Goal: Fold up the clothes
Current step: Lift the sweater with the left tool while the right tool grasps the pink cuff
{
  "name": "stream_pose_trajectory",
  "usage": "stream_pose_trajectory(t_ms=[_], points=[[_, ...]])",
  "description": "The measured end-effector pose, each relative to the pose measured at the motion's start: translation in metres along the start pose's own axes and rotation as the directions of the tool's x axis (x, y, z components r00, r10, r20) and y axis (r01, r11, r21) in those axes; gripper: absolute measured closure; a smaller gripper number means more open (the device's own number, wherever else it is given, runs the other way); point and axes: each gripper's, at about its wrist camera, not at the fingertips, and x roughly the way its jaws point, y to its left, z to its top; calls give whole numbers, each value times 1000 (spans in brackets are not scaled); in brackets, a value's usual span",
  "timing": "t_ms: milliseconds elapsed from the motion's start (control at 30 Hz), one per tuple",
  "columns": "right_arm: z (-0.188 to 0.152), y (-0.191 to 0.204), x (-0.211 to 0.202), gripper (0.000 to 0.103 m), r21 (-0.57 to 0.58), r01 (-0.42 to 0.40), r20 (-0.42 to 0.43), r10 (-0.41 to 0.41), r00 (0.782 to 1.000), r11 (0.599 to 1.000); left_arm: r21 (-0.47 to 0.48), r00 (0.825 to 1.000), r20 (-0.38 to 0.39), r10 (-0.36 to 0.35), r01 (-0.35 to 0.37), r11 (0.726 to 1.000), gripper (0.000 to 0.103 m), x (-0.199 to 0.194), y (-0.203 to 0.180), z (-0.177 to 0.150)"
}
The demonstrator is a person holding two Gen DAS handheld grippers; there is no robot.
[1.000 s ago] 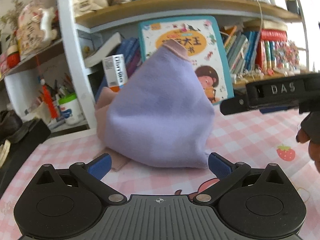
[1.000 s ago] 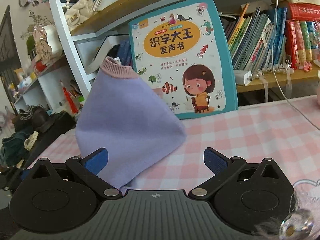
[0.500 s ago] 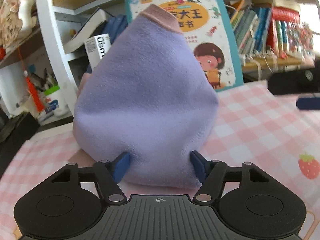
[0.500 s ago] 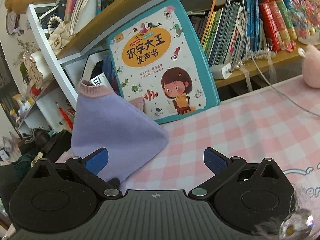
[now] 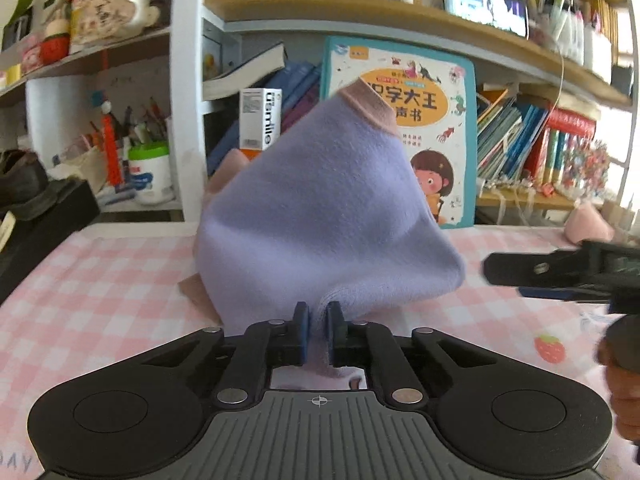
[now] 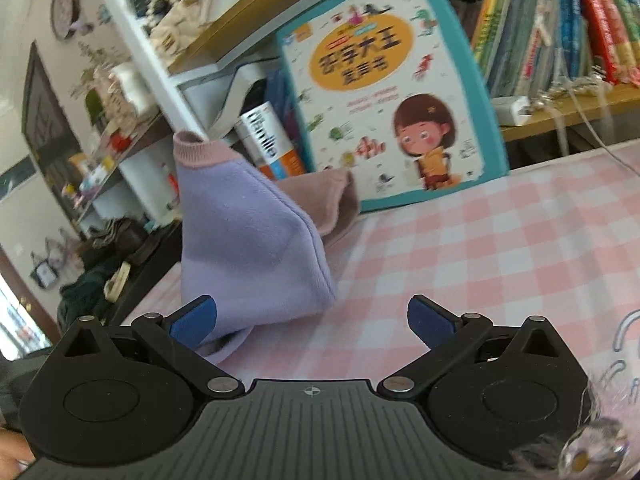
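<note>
A lilac garment (image 5: 320, 216) with a pink ribbed cuff stands in a peaked heap on the pink checked tablecloth (image 5: 100, 280); a pink part of it lies underneath. My left gripper (image 5: 318, 330) is shut on the garment's near lower edge. In the right wrist view the garment (image 6: 244, 236) sits at the left, with its pink part (image 6: 328, 200) behind. My right gripper (image 6: 312, 322) is open and empty, its left finger just in front of the cloth. It also shows at the right of the left wrist view (image 5: 560, 274).
A teal children's book (image 5: 404, 120) leans against the bookshelf (image 5: 360, 16) right behind the garment. A pen pot (image 5: 148, 172) and dark items (image 5: 36, 196) stand at the left. A pink object (image 5: 588, 224) lies at the far right.
My left gripper has closed on the garment's near edge. My right gripper has swung left and nearer to the garment, still open.
</note>
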Motion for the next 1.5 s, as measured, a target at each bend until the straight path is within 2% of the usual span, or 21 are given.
stream_pose_trajectory(t_ms=[233,333,433,500,533,633,667,700,767,833,900,1033,1100,1167,1200,1233,1267,1300,1367,1433,1500], points=[[4,22,16,4,-114,-6,-22,4,1000,993,71,999,-36,-2,5,997,96,-8,9,-20],[4,29,32,20,-121,-8,-62,0,998,993,103,1000,-19,17,-15,995,91,-9,5,-25],[2,36,47,51,-114,-3,-96,-8,995,993,152,999,-12,43,-40,988,87,-7,-2,-28],[-1,40,50,87,-131,37,-93,-50,994,991,181,997,-16,81,-77,981,84,-3,-4,-31],[-2,41,49,96,-144,44,-92,-57,994,989,185,995,-23,101,-95,978,81,1,-3,-33],[-1,32,39,96,-52,-47,-99,42,994,998,158,992,-46,115,-107,982,78,8,5,-31],[1,30,33,97,-19,-87,-95,85,992,996,140,993,-51,109,-101,985,85,9,9,-30],[3,28,26,97,18,-140,-85,141,986,990,125,994,-50,102,-95,988,91,8,12,-29],[9,24,10,97,111,-269,-44,275,961,957,90,997,-24,75,-73,993,93,-1,17,-26],[17,21,-6,97,182,-389,18,392,920,903,45,999,34,36,-37,998,94,-18,22,-22],[25,25,-23,97,175,-443,83,436,896,879,32,992,122,17,-21,999,95,-42,22,-13],[39,30,-54,97,178,-535,207,500,841,826,38,949,315,-16,4,999,95,-93,22,12],[41,31,-65,97,188,-529,227,487,843,828,46,936,351,-34,19,999,95,-103,22,21],[36,30,-62,94,228,-482,190,447,874,846,58,935,352,-39,20,998,96,-105,20,24],[32,27,-59,87,259,-460,167,430,887,849,61,937,348,-41,21,998,96,-104,20,23],[26,22,-52,75,308,-434,141,410,901,847,60,939,340,-42,23,998,96,-102,20,19],[20,15,-45,45,362,-402,111,389,914,841,58,942,334,-47,29,998,96,-99,21,15],[13,8,-38,42,408,-376,94,371,924,832,57,943,329,-55,38,998,96,-99,22,12],[2,-3,-25,42,490,-343,62,361,930,801,67,946,319,-62,43,997,96,-101,23,5],[-5,-11,-10,47,568,-344,46,389,920,747,82,949,308,-63,39,996,95,-105,23,-1],[-9,-14,3,72,617,-348,36,417,908,706,83,953,295,-67,45,996,95,-108,26,-5]])
